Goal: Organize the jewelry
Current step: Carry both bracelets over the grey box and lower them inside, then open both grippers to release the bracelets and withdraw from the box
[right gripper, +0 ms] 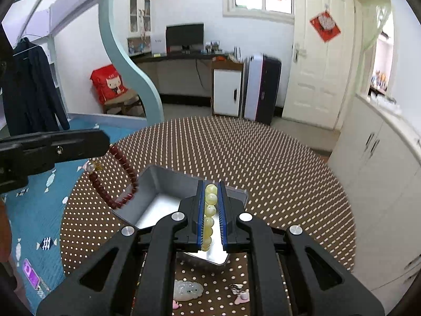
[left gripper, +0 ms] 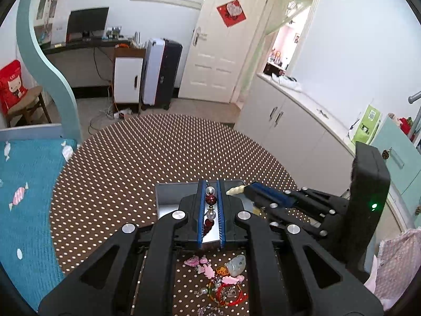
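Note:
My left gripper [left gripper: 211,184] is shut on a dark red bead bracelet [left gripper: 211,199] with pearl beads, held above a silver metal tray [left gripper: 164,197]. In the right wrist view that red bracelet [right gripper: 123,179] hangs as a loop from the left gripper [right gripper: 106,142] beside the tray [right gripper: 158,184]. My right gripper [right gripper: 211,184] is shut on a pale yellow bead bracelet [right gripper: 210,210] over the same tray. From the left wrist view the right gripper [left gripper: 246,189] comes in from the right with the yellow beads [left gripper: 235,190] at its tip.
A brown polka-dot tablecloth [left gripper: 158,158] covers the round table. Loose jewelry lies near the front edge: pink charms [left gripper: 208,266], a pale jade pendant [left gripper: 238,264], red cords [left gripper: 231,293]. A jade pendant [right gripper: 188,289] shows in the right wrist view. A blue bedspread [left gripper: 29,197] lies left, white cabinets [left gripper: 289,129] right.

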{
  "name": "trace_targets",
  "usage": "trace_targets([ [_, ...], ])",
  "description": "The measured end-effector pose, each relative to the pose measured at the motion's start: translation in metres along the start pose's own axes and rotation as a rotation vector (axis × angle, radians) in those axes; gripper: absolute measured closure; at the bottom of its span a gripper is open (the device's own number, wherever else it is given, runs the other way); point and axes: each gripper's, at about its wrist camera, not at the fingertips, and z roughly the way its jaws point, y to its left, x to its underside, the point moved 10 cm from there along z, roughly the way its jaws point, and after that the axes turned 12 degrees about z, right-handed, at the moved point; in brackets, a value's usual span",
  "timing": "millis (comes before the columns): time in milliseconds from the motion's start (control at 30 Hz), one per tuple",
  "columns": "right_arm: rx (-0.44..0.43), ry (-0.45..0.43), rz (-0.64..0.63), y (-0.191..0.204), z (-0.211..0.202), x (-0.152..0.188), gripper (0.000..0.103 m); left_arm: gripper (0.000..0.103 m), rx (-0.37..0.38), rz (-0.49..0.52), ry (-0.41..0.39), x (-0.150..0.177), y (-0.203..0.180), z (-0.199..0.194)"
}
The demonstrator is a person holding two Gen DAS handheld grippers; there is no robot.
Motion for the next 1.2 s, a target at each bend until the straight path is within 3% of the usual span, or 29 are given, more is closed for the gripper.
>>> trace_targets([
  [300, -0.004, 0.087, 0.049, -0.008, 0.022, 0.014, 0.094, 0.094, -0.019, -0.038, 0.156, 0.045, 0.008, 0.078],
  [533, -0.006, 0.088, 0.072, -0.012, 0.018, 0.015, 0.091, 0.094, -0.024, -0.036, 0.211, 0.066, 0.006, 0.104],
  [667, -0.022, 0.09, 0.089, -0.013, 0.015, 0.016, 0.081, 0.091, -0.036, -0.042, 0.231, 0.075, 0.007, 0.105],
  [733, -0.023, 0.088, 0.087, -0.012, 0.012, 0.017, 0.078, 0.08, -0.035, -0.05, 0.227, 0.077, 0.005, 0.104],
  [800, -0.028, 0.081, 0.087, -0.008, 0.009, 0.016, 0.072, 0.075, -0.044, -0.042, 0.216, 0.076, 0.006, 0.101],
  [1200, -0.014, 0.034, 0.101, -0.018, -0.017, 0.018, 0.062, 0.074, -0.074, -0.062, 0.194, 0.089, 0.014, 0.07],
])
